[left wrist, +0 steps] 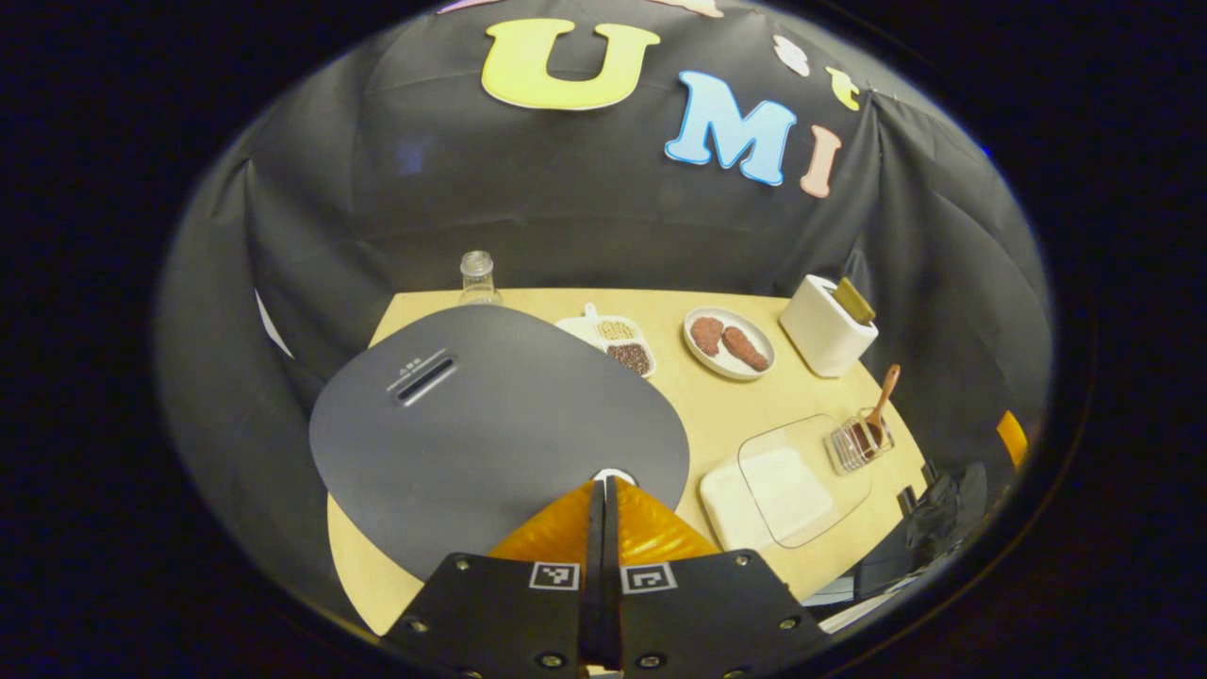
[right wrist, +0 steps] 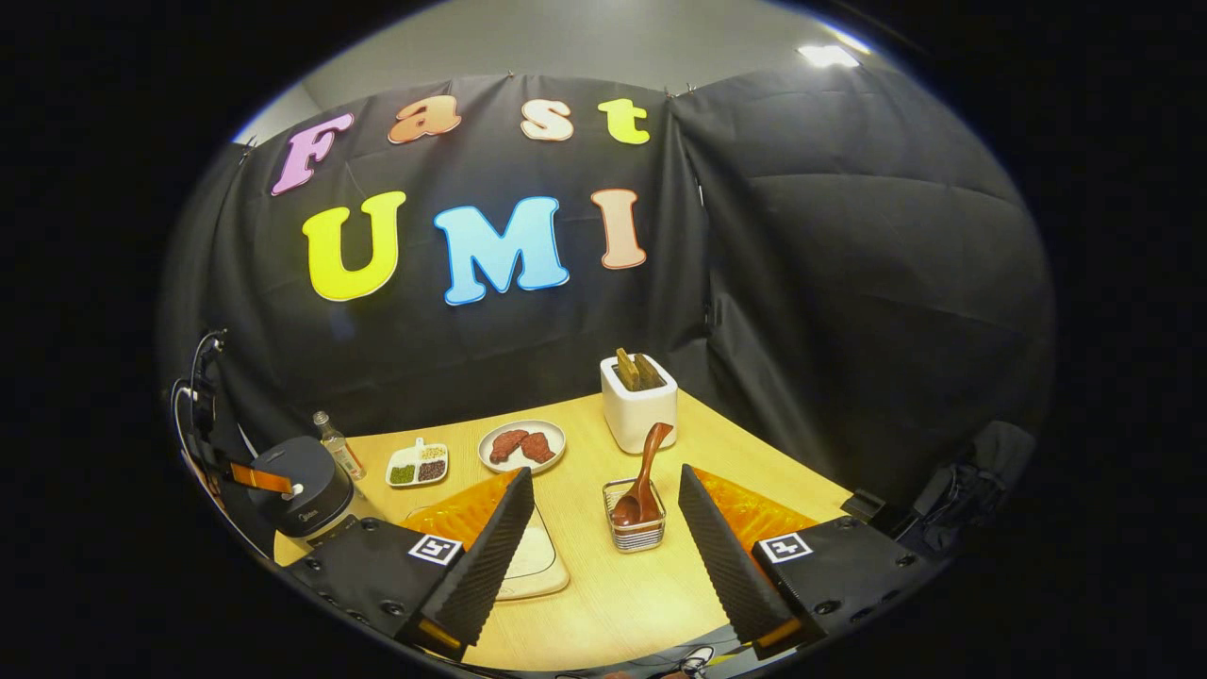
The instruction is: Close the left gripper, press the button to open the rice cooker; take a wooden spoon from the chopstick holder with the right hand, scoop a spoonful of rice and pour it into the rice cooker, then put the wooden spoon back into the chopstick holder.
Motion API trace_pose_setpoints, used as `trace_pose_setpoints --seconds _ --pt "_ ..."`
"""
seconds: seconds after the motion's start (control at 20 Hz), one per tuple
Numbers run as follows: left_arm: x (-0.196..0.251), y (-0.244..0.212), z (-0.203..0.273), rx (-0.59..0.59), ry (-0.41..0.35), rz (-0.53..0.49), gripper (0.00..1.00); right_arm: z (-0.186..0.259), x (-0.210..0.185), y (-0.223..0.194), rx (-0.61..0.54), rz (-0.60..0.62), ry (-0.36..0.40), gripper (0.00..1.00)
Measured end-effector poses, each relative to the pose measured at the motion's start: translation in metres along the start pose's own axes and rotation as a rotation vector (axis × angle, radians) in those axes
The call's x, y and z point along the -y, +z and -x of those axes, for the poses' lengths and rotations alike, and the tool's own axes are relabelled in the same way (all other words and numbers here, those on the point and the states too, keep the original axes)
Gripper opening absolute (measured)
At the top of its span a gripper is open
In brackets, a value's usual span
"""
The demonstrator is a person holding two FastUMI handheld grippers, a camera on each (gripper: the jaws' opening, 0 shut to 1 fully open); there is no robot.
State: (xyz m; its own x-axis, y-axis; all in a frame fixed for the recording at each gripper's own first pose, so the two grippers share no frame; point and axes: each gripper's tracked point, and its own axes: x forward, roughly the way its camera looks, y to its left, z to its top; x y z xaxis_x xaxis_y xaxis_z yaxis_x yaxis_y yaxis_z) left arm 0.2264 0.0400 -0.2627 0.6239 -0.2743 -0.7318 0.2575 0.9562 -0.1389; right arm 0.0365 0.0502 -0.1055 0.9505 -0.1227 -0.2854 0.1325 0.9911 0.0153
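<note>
Step in hand: the button press. The left hand-held gripper (left wrist: pixel 603 486), fingers pressed together, sits with its tips right at the small round white button (left wrist: pixel 615 474) on the near edge of the dark grey, rounded rice cooker lid (left wrist: pixel 490 429). Lid lies flat; cooker not yet open by the look of it.

The right hand-held gripper (right wrist: pixel 599 528) is spread wide and pinching nothing, pointed at the small wire chopstick holder (right wrist: pixel 636 528) on the pale wooden worktop (right wrist: pixel 603 604). The brown wooden spoon (right wrist: pixel 643 471) stands in it, bowl down, handle leaning far-right. A clear-lidded white tray of rice (left wrist: pixel 778 490) sits between cooker and holder.

Next move likely calls for a firm downward push on the button, then clearing the lid's swing.
</note>
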Motion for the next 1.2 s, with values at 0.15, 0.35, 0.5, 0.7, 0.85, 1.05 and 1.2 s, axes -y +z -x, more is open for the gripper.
trace_pose_setpoints --seconds 0.15,0.35,0.5,0.7,0.85,1.05,1.2 --pt "-0.001 -0.002 -0.003 0.005 -0.003 0.02 0.02 -0.001 -0.002 -0.002 -0.012 -0.01 0.002 0.98" --pt "0.0 -0.004 -0.004 0.0 -0.021 0.0 0.01 0.002 -0.001 -0.002 -0.012 0.0 -0.003 0.98" --pt "-0.001 -0.005 -0.007 0.009 -0.03 0.021 0.02 0.006 0.003 -0.002 -0.011 0.015 -0.007 0.98" --pt "0.001 0.002 0.005 0.105 -0.004 0.045 0.02 0.01 0.007 0.006 -0.002 0.026 -0.006 0.98" --pt "0.0 0.018 0.036 0.23 0.057 0.049 0.02 0.003 0.011 0.012 0.005 0.038 -0.004 0.98" --pt "-0.008 0.077 0.11 0.481 0.21 -0.009 0.02 -0.017 0.007 0.019 0.007 0.014 0.031 0.98" --pt "-0.002 0.11 0.176 0.629 0.27 -0.022 0.04 -0.037 0.007 0.021 0.004 0.008 0.065 0.98"
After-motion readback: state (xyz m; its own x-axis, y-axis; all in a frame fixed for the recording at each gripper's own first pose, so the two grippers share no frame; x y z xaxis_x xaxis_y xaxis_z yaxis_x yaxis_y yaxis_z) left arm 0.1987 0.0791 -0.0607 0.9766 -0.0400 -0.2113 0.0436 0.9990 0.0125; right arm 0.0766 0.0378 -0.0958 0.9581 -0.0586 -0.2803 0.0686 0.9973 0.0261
